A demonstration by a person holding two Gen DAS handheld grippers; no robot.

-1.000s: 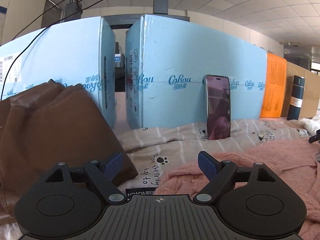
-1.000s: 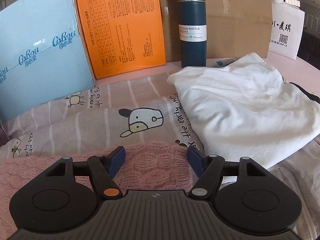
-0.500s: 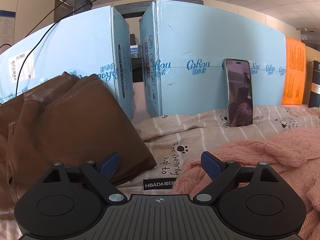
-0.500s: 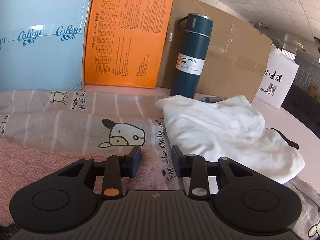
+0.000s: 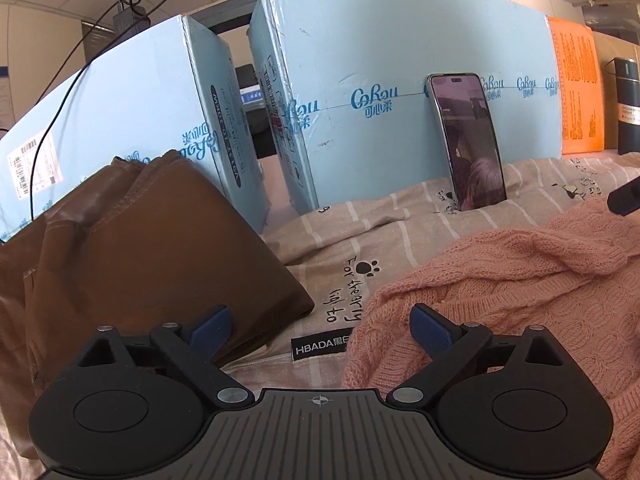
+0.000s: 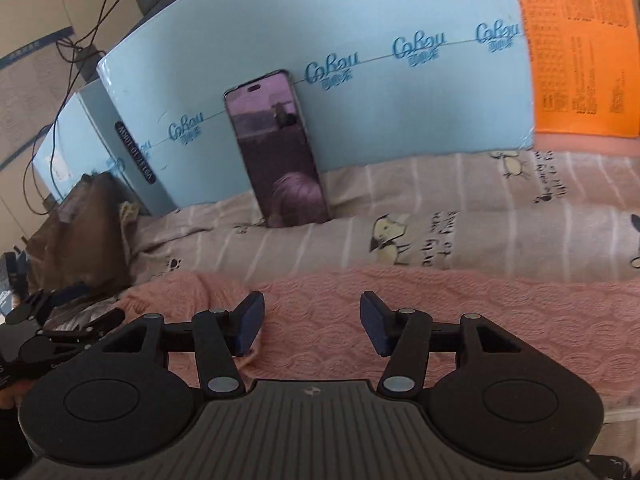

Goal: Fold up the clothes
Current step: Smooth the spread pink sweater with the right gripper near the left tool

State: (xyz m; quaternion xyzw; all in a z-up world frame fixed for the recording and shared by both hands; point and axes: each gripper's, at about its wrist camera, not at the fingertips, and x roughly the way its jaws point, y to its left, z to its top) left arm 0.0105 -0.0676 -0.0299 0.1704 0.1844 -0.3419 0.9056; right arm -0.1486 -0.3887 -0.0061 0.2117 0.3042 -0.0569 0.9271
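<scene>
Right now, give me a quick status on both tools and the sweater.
Left tool open, right tool open, both empty. Pink sweater lying unfolded beneath them. Brown garment alongside at left.

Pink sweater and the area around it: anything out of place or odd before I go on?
One thing: a phone stands on the striped bedsheet, propped against the blue box just behind the pink sweater. It could tip if the fabric gets pulled. Both claws, left and right, are open.
</scene>
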